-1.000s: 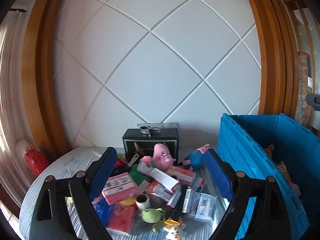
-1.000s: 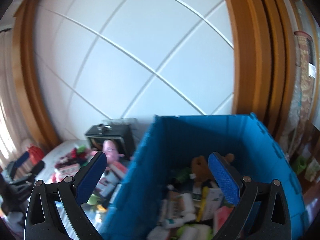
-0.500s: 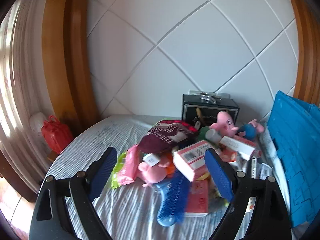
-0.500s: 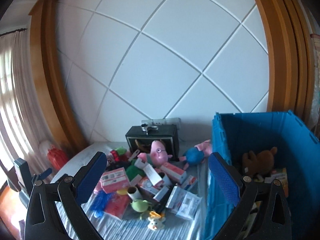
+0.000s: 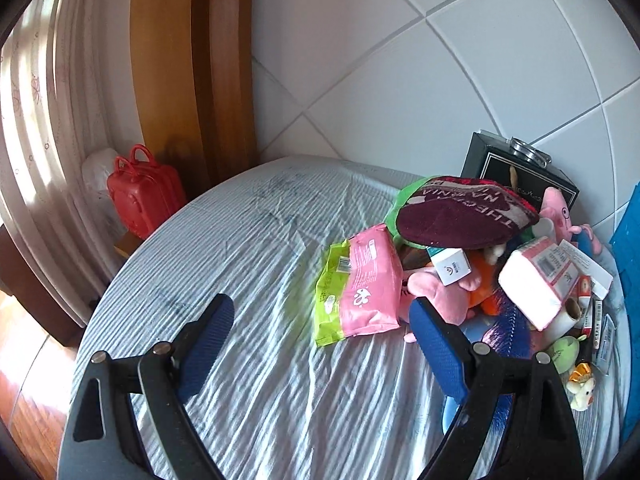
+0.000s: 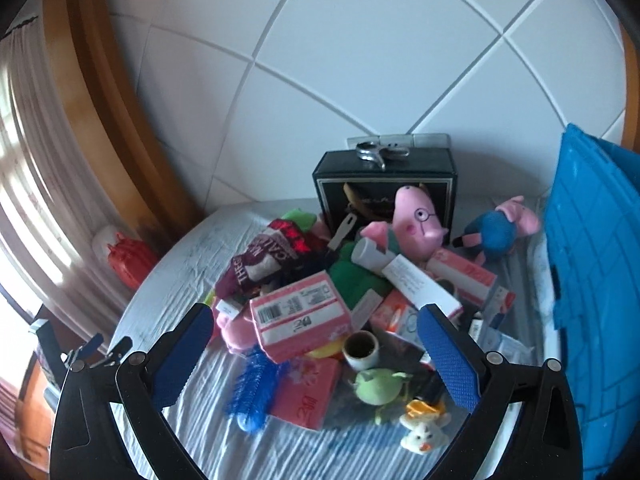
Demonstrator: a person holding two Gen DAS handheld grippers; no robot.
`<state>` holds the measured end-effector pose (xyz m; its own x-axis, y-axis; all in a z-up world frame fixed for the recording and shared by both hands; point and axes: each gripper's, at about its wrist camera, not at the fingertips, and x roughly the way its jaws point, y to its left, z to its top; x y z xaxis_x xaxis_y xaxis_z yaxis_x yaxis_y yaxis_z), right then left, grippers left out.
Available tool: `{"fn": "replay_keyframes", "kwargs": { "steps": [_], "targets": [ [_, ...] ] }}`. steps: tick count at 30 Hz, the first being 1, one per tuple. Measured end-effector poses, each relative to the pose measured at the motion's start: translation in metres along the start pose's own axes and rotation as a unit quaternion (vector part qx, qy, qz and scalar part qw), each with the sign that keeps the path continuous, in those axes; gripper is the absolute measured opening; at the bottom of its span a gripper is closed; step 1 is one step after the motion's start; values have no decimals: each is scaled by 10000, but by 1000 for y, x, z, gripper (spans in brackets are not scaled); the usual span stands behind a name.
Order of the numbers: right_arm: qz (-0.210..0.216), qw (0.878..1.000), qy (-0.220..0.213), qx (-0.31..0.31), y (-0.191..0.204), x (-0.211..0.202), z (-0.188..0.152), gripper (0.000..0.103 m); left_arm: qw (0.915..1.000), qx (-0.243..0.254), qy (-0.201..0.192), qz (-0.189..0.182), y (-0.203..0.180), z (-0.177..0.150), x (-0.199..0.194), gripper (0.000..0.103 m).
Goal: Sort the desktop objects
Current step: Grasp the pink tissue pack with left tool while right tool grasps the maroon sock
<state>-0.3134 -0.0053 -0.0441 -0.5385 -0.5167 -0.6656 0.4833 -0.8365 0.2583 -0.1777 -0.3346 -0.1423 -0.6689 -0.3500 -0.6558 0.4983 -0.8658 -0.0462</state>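
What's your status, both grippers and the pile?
Left gripper open, empty. Right gripper open, empty, above pile. Blue crate beside it. Nothing blocking.

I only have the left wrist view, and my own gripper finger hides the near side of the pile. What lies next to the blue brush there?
Observer: A flat pink packet lies right beside the blue brush on the striped cloth.
Operator: Is the right gripper carrying anything?
Observer: No. The right gripper is open, with nothing between its jaws.
Operator: Any toy near the crate?
Observer: A blue plush with a pink head lies between the black box and the blue crate.
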Motion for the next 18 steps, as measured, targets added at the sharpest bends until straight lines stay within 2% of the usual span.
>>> {"fn": "replay_keyframes", "kwargs": {
  "steps": [5, 9, 14, 17, 18],
  "targets": [
    [13, 9988, 486, 112, 7, 74, 5, 103, 9995, 51, 242, -170, -15, -7, 52, 90],
    [37, 9971, 745, 144, 9, 118, 9, 103, 9982, 225, 475, -288, -30, -22, 90, 90],
    [60, 9953, 955, 123, 13, 159, 15, 103, 9963, 504, 691, -126, -43, -38, 132, 90],
    [59, 9940, 1088, 127, 17, 182, 22, 103, 9961, 419, 777, -21, -40, -36, 156, 90],
    [66, 9937, 1106, 149, 18, 189, 24, 103, 9964, 328, 777, -70, -37, -34, 162, 87]
  ]
}}
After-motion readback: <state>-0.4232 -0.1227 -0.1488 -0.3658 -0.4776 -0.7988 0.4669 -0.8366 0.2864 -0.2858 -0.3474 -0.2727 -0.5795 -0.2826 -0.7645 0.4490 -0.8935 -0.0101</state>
